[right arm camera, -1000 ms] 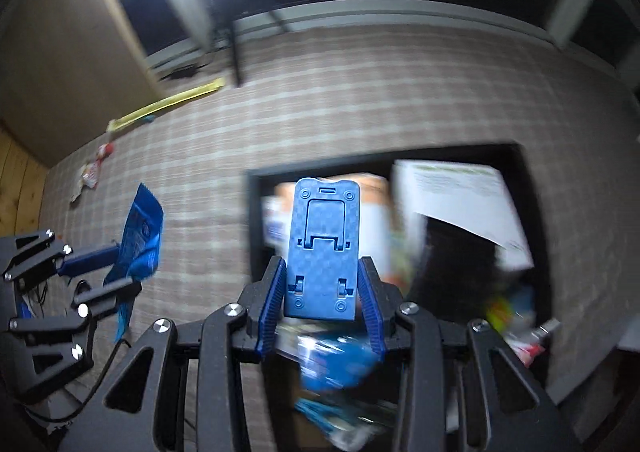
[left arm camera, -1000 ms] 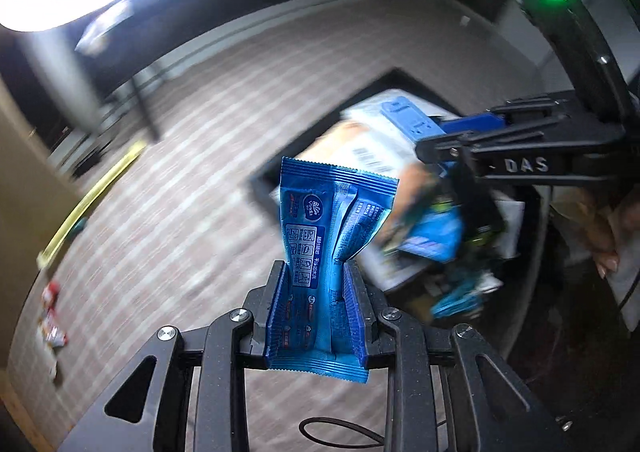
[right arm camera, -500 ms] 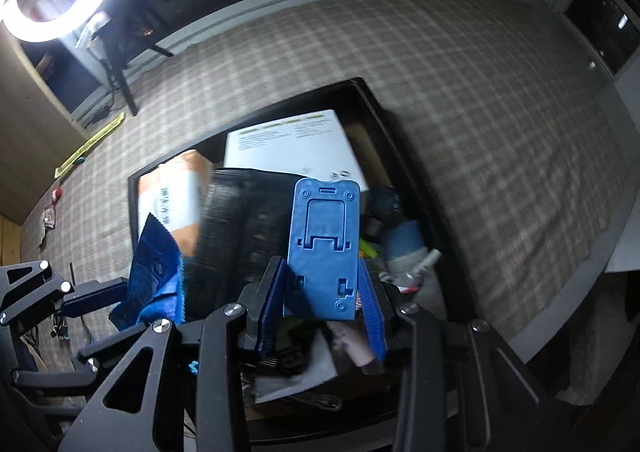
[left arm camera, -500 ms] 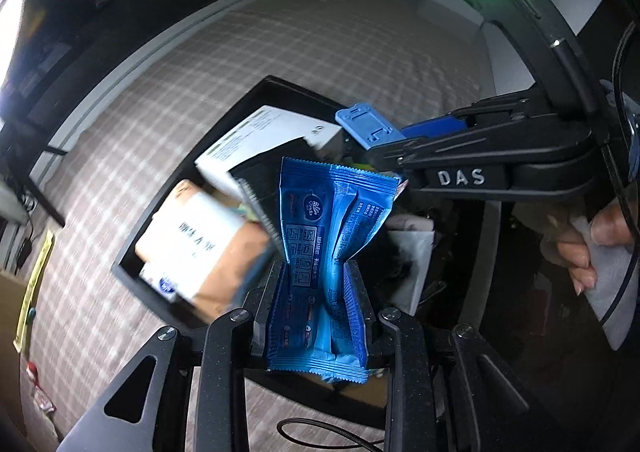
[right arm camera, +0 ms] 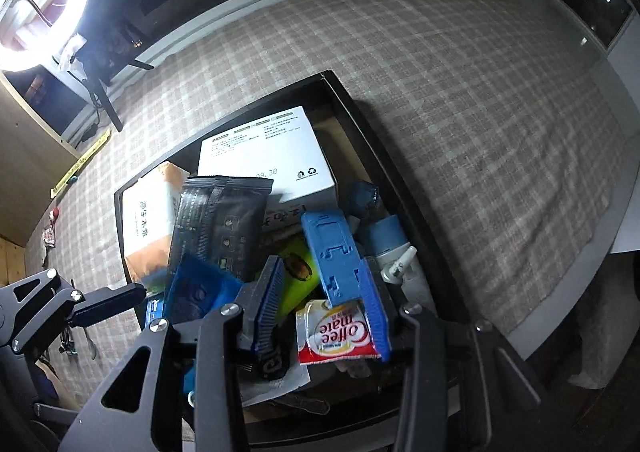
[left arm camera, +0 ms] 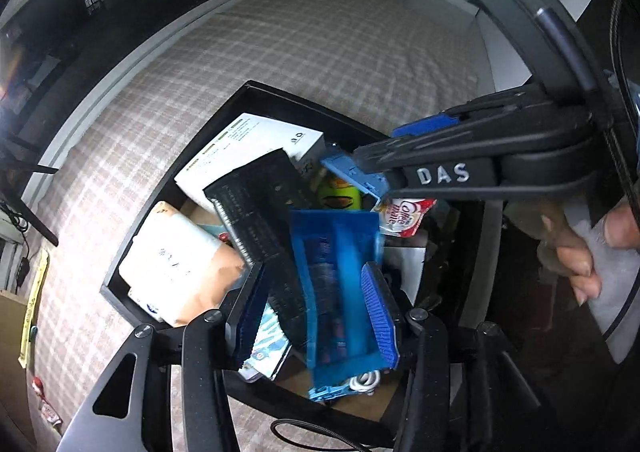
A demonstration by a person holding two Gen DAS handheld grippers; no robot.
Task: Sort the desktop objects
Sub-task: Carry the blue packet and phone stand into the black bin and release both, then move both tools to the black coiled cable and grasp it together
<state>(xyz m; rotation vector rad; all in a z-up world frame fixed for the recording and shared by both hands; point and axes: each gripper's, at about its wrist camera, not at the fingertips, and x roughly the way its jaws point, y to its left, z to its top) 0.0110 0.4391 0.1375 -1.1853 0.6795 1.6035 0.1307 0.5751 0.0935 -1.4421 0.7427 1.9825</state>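
Both tools hang over the black, straight-walled tray on the checked-cloth bench, which seems the collecting place for this sort.

The left tool is spreading its ribbed blue pads, and the glossy blue foil snack packet between them looks blurred and tilted, apparently slipping free toward the heap at the tray's six o'clock end; I judge the pads no longer pinch it.

The right tool is also easing apart. The rigid blue plastic phone stand, flat with moulded slots, leans against the pad on the three o'clock side, with a clear gap to the other, so it looks released rather than gripped.

Beneath lie a matte black crinkled pouch, a hard white printed carton at twelve o'clock, a soft paper tissue pack at nine o'clock, and a small red-and-white creamer sachet.
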